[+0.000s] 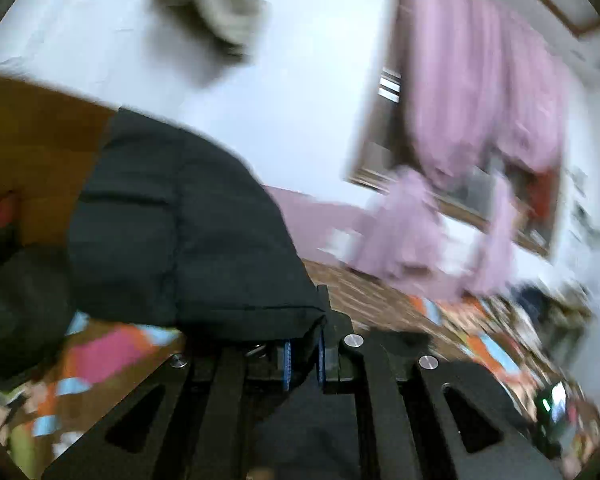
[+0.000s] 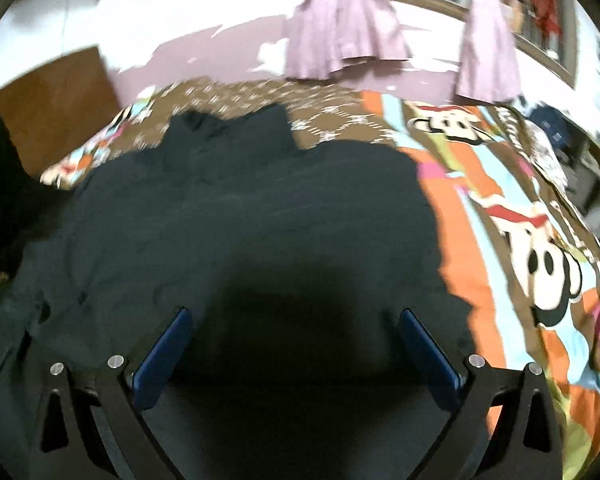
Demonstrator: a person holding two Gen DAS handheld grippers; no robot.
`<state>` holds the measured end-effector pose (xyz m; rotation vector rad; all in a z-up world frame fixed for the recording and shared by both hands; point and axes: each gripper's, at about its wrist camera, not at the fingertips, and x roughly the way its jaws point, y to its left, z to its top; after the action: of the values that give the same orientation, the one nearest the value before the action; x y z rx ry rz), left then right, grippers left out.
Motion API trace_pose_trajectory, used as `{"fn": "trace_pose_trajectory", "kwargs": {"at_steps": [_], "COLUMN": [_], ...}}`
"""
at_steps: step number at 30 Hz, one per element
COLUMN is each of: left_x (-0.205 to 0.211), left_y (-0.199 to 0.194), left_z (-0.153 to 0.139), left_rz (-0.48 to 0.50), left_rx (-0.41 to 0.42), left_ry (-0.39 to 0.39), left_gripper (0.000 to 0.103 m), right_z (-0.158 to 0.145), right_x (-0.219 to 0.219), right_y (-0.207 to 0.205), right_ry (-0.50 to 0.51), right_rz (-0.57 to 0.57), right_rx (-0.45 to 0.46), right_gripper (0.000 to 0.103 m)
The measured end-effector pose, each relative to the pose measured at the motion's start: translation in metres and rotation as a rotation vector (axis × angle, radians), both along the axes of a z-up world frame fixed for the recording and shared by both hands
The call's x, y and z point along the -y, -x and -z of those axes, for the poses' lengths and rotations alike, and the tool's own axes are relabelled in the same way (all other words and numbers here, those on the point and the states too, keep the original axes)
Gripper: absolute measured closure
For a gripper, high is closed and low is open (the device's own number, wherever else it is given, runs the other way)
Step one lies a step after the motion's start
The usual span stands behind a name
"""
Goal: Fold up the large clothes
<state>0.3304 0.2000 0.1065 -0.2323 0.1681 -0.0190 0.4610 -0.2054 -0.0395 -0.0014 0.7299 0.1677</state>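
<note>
Left gripper: jaws clamped on a hem of the black jacket, that part lifted above the bed. Right gripper: jaws spread wide, holding nothing, over the jacket's body, which lies spread on the patterned bedspread. Left view is blurred.

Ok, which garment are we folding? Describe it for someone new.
Find the bed with the bright cartoon-monkey bedspread. Spread across it lies the black quilted jacket, one end pinched in the left tool. It is the only dark, plain item there.
</note>
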Motion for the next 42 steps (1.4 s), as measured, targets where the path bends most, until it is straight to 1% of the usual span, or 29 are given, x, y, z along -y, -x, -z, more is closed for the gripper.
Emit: {"fn": "trace_pose_trajectory", "kwargs": {"at_steps": [1,3,4,6,8,10,12,13,14,15,17,18,19,20,21,24,26,28,30,31,32,33,34,35,36,38,39,40,42], "left_x": [0.026,0.083,0.106,0.147,0.178,0.204,0.226,0.23,0.239,0.242,0.24,0.24,0.237,0.237,0.236,0.228,0.229,0.23,0.232,0.233,0.233,0.233,0.233,0.233,0.233,0.232,0.231,0.23,0.228], "left_y": [-0.005,-0.027,-0.034,-0.044,-0.058,-0.074,-0.078,-0.081,-0.086,-0.089,-0.082,-0.079,-0.076,-0.074,-0.072,-0.066,-0.063,-0.058,-0.054,-0.054,-0.053,-0.053,-0.052,-0.051,-0.05,-0.048,-0.048,-0.048,-0.047], "left_z": [-0.001,0.009,0.016,0.031,0.049,0.077,0.101,0.108,0.121,0.129,0.14,0.146,0.148,0.154,0.158,0.161,0.157,0.155,0.157,0.156,0.158,0.16,0.162,0.164,0.164,0.164,0.164,0.165,0.165], "left_rz": [0.056,0.172,0.216,0.296,0.35,0.401,0.429,0.433,0.441,0.447,0.453,0.455,0.456,0.46,0.463,0.467,0.468,0.469,0.473,0.475,0.479,0.481,0.483,0.484,0.485,0.487,0.488,0.486,0.478], "left_rx": [-0.016,-0.063,-0.089,-0.154,-0.221,-0.298,-0.372,-0.4,-0.462,-0.503,-0.559,-0.58,-0.587,-0.592,-0.593,-0.601,-0.603,-0.613,-0.626,-0.631,-0.64,-0.645,-0.651,-0.653,-0.649,-0.637,-0.637,-0.64,-0.646], "left_ry": [-0.036,-0.119,-0.146,-0.173,-0.199,-0.231,-0.282,-0.298,-0.312,-0.311,-0.318,-0.329,-0.333,-0.34,-0.341,-0.338,-0.343,-0.348,-0.354,-0.358,-0.365,-0.369,-0.374,-0.378,-0.381,-0.383,-0.385,-0.386,-0.387], "left_gripper": [0.097,0.097,0.097,0.097,0.097,0.097,0.097,0.097,0.097,0.097,0.097,0.097,0.097,0.097,0.097,0.097,0.097,0.097,0.097,0.097,0.097,0.097,0.097,0.097,0.097,0.097,0.097,0.096,0.094], "right_z": [-0.002,-0.006,-0.009,-0.01,-0.009,-0.008,-0.007,-0.007,-0.006,-0.007,-0.01,-0.012,-0.012,-0.01,-0.009,0.003,0.008,0.009,0.006,0.005,0.006,0.008,0.012,0.014,0.015,0.014,0.009,0.005,-0.008], "right_x": [0.008,0.029,0.037,0.051,0.062,0.071,0.081,0.082,0.086,0.088,0.085,0.078,0.073,0.065,0.062,0.054,0.054,0.051,0.042,0.039,0.035,0.03,0.028,0.023,0.022,0.023,0.026,0.029,0.032], "right_y": [0.001,0.005,0.006,0.009,0.011,0.015,0.017,0.015,0.014,0.012,0.01,0.007,0.005,0.002,0.001,-0.005,-0.008,-0.011,-0.013,-0.012,-0.012,-0.011,-0.012,-0.011,-0.009,-0.007,-0.007,-0.005,-0.003], "right_ry": [-0.022,-0.108,-0.144,-0.2,-0.211,-0.23,-0.309,-0.343,-0.416,-0.469,-0.519,-0.527,-0.534,-0.569,-0.603,-0.798,-0.88,-0.887,-0.794,-0.765,-0.742,-0.732,-0.72,-0.695,-0.682,-0.671,-0.682,-0.688,-0.653], "right_rz": [0.003,-0.012,-0.018,-0.02,-0.008,-0.004,-0.022,-0.029,-0.049,-0.067,-0.093,-0.116,-0.138,-0.181,-0.197,-0.21,-0.199,-0.176,-0.152,-0.148,-0.152,-0.157,-0.157,-0.156,-0.156,-0.153,-0.158,-0.159,-0.15], "right_rx": [0.002,0.002,0.001,-0.008,-0.021,-0.016,-0.018,-0.022,-0.033,-0.039,-0.054,-0.077,-0.097,-0.141,-0.161,-0.262,-0.294,-0.313,-0.323,-0.324,-0.328,-0.344,-0.359,-0.378,-0.377,-0.353,-0.334,-0.311,-0.245], "right_gripper": [0.0,0.0,0.0,0.0,0.0,0.0,0.0,0.0,0.0,0.0,0.0,0.0,0.0,0.0,0.0,0.0,0.0,0.0,0.0,0.006,0.023,0.034,0.05,0.057,0.062,0.085,0.09,0.092,0.094]}}
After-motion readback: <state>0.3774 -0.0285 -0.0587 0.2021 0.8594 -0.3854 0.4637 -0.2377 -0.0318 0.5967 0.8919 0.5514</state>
